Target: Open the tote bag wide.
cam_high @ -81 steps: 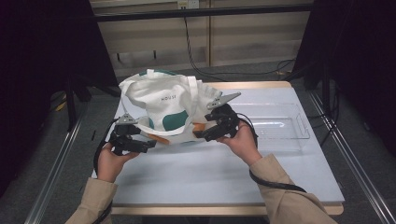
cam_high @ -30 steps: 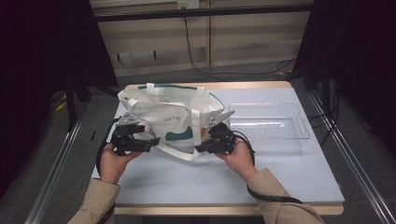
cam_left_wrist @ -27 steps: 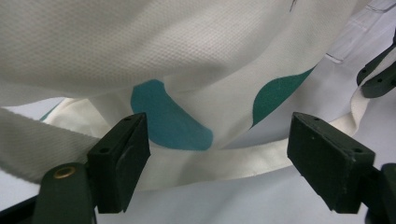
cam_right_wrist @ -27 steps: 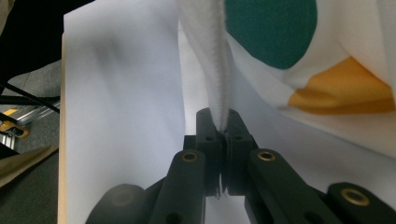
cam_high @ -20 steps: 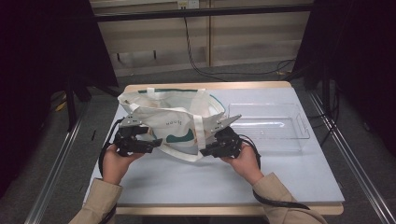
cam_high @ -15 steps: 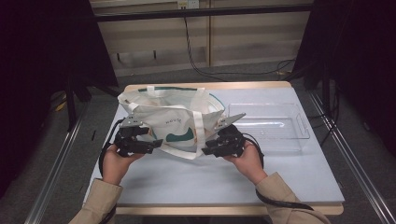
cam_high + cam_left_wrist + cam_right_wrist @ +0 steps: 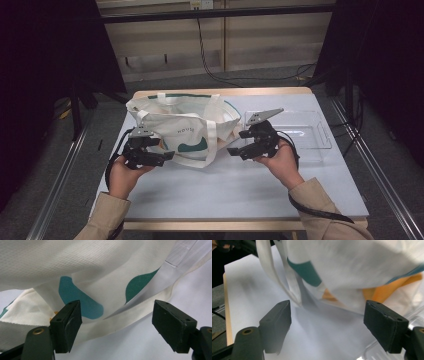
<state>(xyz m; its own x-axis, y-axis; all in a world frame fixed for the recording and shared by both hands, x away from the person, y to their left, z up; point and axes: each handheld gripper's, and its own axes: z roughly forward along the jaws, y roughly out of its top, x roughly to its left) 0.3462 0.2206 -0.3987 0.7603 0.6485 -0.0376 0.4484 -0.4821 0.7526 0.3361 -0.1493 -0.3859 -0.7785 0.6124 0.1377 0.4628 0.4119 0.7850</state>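
Two grippers flanked the bag [image 7: 182, 125] at frame centre on the pale table [image 7: 240, 187]. Left gripper [image 7: 167, 156] gaped, cloth loose between its jaws. Right gripper [image 7: 234, 151], jaws just opening, held nothing. Grey floor [image 7: 350, 75], dark surrounds.

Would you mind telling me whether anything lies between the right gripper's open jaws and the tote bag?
Nothing visible does. The right gripper has just opened its jaws, with bare table between them, and the cream tote bag sits straight ahead. The clear plastic tray lies off to the side, out of the path.
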